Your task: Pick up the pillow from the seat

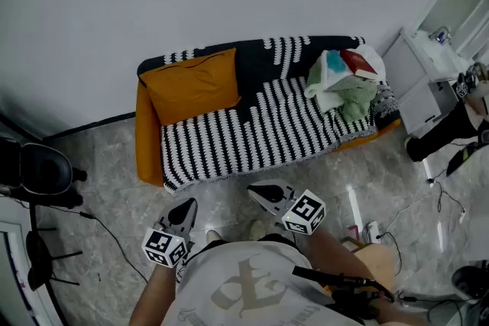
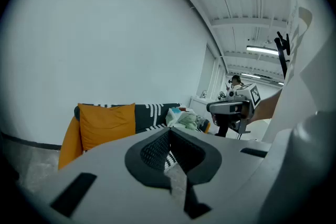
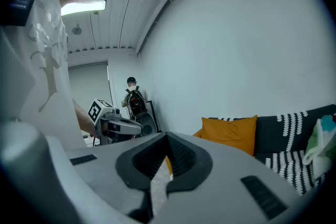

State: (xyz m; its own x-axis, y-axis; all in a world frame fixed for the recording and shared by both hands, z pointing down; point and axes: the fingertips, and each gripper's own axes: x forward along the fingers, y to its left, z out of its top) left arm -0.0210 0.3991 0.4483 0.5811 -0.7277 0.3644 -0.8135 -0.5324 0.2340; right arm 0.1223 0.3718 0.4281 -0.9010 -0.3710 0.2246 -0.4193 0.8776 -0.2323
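Note:
An orange pillow leans against the backrest at the left end of the sofa, on a black-and-white striped throw. My two grippers hang over the marble floor in front of the sofa, well short of the pillow. The left gripper points at the seat's front edge, shut and empty. To its right, the right gripper is also shut with nothing in it. From the left gripper view the pillow lies ahead to the left beyond the shut gripper. In the right gripper view the pillow sits ahead to the right of the shut gripper.
A heap of green and white cloth with a red item fills the sofa's right end. A white cabinet stands to the right, with a person's legs beside it. A black chair and cables lie at left. Another person stands far back.

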